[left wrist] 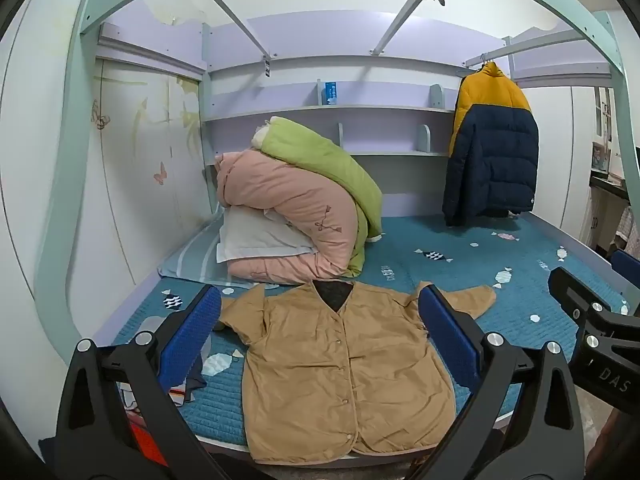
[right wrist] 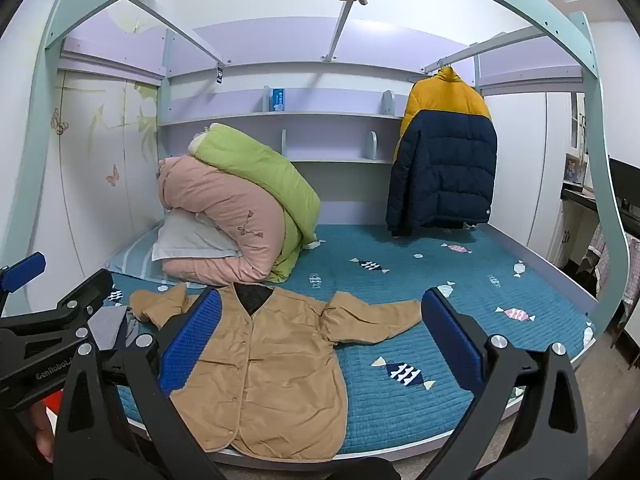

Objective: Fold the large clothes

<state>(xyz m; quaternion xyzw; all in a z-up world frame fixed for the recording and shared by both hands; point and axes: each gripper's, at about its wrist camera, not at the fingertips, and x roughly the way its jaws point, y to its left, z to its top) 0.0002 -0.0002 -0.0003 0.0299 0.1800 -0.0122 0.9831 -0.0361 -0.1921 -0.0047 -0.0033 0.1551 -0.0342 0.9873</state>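
**A:** Where is the garment, and how does it lie?

**B:** The tan jacket (left wrist: pixel 340 372) is spread flat, front up, on the near part of the teal bedspread (left wrist: pixel 500 248). Its long axis runs from the hem, at the near edge of the bed, to the V-neck, which points away toward the pile of bedding (left wrist: pixel 296 208). The snap placket runs down its middle, closed. Both sleeves go out sideways near the collar end.

**A:** And the tools?

**B:** The left gripper (left wrist: pixel 320 332) has its blue pads spread wide with nothing between them; it hangs above the jacket's chest, off the cloth. The right gripper (right wrist: pixel 320 340) is likewise released and bare, held over the jacket's right side and the bedspread beside it.

**A:** What does one camera catch that the other misses?

**B:** The right wrist view shows the full right sleeve (right wrist: pixel 372 316) stretched across the bedspread, and the left gripper's body at its left edge. In the left wrist view the finger (left wrist: pixel 448 332) covers part of that sleeve, but the whole hem and the grey cloth (left wrist: pixel 192 380) beside the jacket's left edge show. Both see the yellow-and-navy puffer coat (right wrist: pixel 444 160) hanging at the back.
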